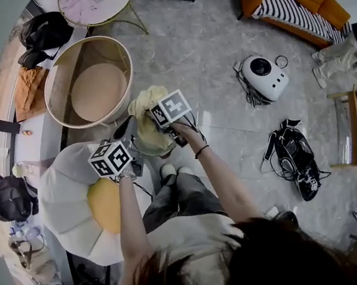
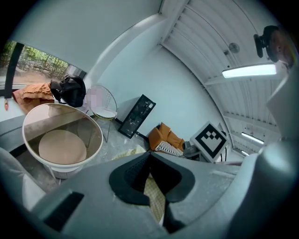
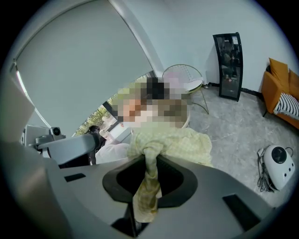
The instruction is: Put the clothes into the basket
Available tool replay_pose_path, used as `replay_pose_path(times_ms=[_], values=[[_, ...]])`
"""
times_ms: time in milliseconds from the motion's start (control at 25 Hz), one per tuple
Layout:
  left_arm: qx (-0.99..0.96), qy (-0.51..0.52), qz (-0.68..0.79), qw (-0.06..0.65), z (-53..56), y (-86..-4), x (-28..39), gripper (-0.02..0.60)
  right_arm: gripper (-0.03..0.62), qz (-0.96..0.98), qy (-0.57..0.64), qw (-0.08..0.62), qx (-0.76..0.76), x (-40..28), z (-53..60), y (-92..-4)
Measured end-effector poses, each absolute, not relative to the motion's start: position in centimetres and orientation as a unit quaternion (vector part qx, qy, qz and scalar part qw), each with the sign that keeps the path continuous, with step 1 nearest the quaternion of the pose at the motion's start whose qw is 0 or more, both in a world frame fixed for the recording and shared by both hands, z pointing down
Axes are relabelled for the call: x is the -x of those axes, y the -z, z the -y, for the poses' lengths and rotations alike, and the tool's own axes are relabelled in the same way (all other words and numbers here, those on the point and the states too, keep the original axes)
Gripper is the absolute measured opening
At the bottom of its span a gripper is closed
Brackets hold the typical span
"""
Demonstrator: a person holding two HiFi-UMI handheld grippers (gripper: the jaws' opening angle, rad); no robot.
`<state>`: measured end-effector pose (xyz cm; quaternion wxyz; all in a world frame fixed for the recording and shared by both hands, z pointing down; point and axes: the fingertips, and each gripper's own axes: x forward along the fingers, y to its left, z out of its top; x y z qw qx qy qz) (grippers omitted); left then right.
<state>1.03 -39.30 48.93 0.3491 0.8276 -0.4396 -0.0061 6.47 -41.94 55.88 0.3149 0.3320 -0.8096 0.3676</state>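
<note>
A pale yellow checked garment (image 1: pixel 148 128) hangs bunched between my two grippers, above the floor just in front of the round beige basket (image 1: pixel 55 74). My left gripper (image 1: pixel 129 131) is shut on one fold of the cloth (image 2: pixel 155 198), with the basket (image 2: pixel 29 122) to its left and lower. My right gripper (image 1: pixel 159 123) is shut on another twisted fold (image 3: pixel 147 184); the rest of the garment (image 3: pixel 180 144) spreads out beyond its jaws. In the basket only its flat tan bottom (image 1: pixel 98 91) shows.
A white flower-shaped seat with a yellow centre (image 1: pixel 69 208) stands at my left. On the window ledge lie a black garment (image 1: pixel 45 31) and an orange one (image 1: pixel 27 88). A wire side table (image 1: pixel 97 4) holds pink cloth. A white device (image 1: pixel 265 78) and a black bag (image 1: pixel 297 160) lie on the floor at the right.
</note>
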Motion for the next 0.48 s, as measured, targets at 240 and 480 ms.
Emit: replay_pose_path(times_ms=[240,480], values=[[-0.819,0.003,0.444,0.364,39.4,-49.9,-0.9,0.011,0.089,0.798,-0.365,0.338,-0.341,-6.5,42.3,-57.6],[-0.807,0.008,0.456,0.375,40.0,-50.5,-0.8,0.011,0.132,0.800,-0.352,0.354,-0.334,-6.1,43.1,-58.7]])
